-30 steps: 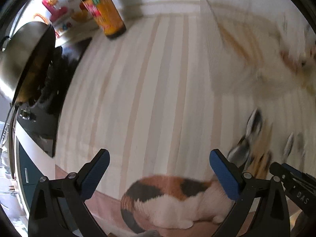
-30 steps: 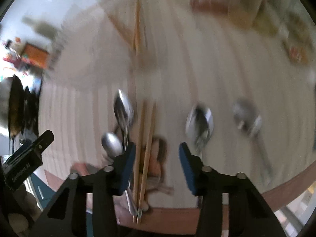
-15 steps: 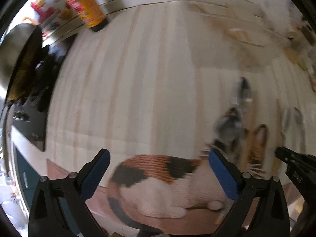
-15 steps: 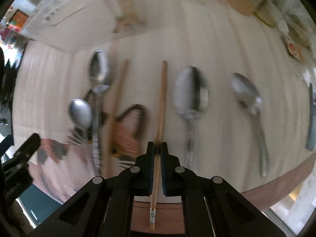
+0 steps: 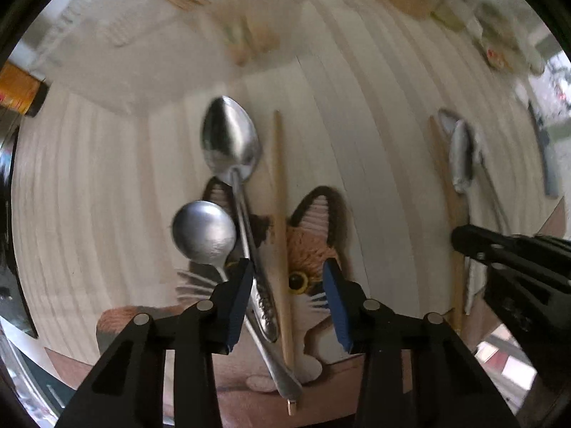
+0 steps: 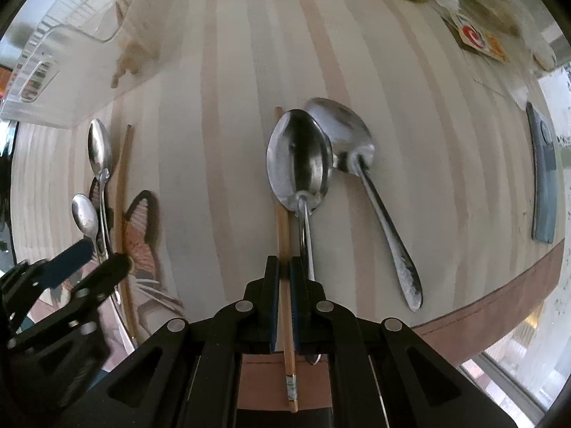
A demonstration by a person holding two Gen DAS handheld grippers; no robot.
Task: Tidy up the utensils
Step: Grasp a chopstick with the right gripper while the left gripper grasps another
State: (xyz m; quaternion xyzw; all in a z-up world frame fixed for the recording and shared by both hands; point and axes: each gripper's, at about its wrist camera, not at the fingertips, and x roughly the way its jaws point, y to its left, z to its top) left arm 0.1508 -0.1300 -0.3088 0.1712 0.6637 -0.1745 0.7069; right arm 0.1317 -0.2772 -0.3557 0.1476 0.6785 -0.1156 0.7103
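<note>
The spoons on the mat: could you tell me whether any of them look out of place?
Yes. The small spoon and large spoon cross at their handles, and on the other side one spoon's bowl overlaps its neighbour rather than lying apart.

The table (image 6: 249,71) is cream with pale tan stripes and a brown edge. Beside the silver spoons (image 6: 299,157) lies a light wooden chopstick (image 6: 283,235). A cat motif (image 5: 307,249) is orange, black and white.

We saw a striped tablecloth (image 6: 249,53) covering the table, a cat picture (image 5: 307,249) printed on it. Four spoons (image 6: 299,157), two chopsticks (image 5: 280,214) and a grey case (image 6: 544,178) lay there.
</note>
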